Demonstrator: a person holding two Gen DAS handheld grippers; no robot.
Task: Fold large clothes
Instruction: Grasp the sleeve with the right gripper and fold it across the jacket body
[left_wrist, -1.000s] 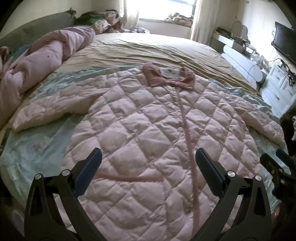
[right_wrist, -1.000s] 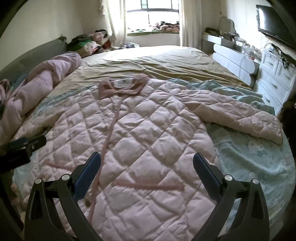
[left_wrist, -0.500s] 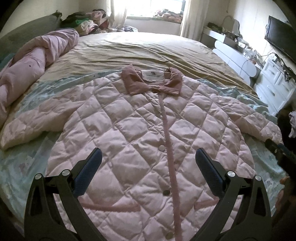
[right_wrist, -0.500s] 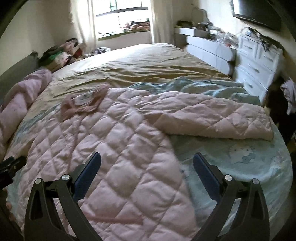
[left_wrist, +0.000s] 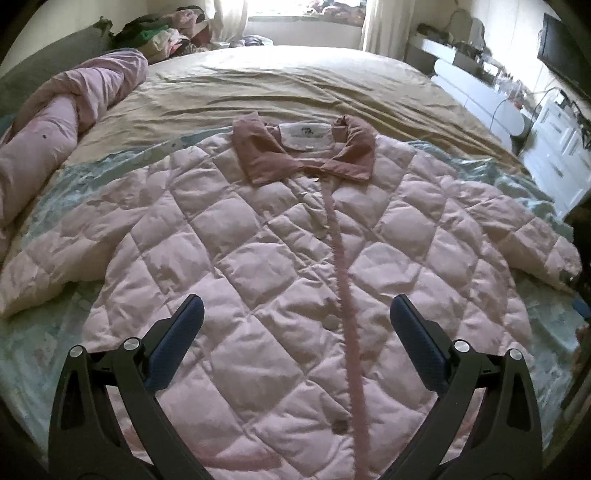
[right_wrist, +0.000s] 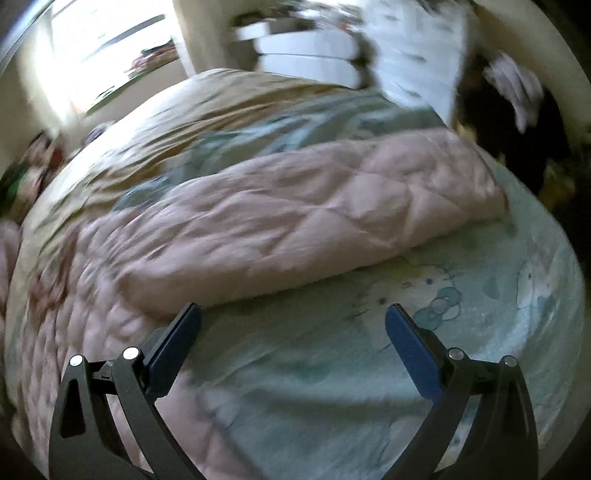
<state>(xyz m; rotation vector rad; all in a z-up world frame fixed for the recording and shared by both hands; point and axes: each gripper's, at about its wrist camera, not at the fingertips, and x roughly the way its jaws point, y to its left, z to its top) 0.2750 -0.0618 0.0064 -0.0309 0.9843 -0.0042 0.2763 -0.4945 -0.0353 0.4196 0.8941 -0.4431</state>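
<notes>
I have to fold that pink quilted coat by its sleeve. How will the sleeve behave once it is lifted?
Probably floppy: the sleeve lies slack and creased on the sheet, so it should droop either side of a grip. Its puffy quilting suggests it is light for its bulk and may spring back from a fold. The coat may drag along after it.

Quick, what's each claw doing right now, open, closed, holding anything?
Left claw: open, empty, above the quilted pink jacket.
Right claw: open, empty, near the jacket's sleeve.
</notes>
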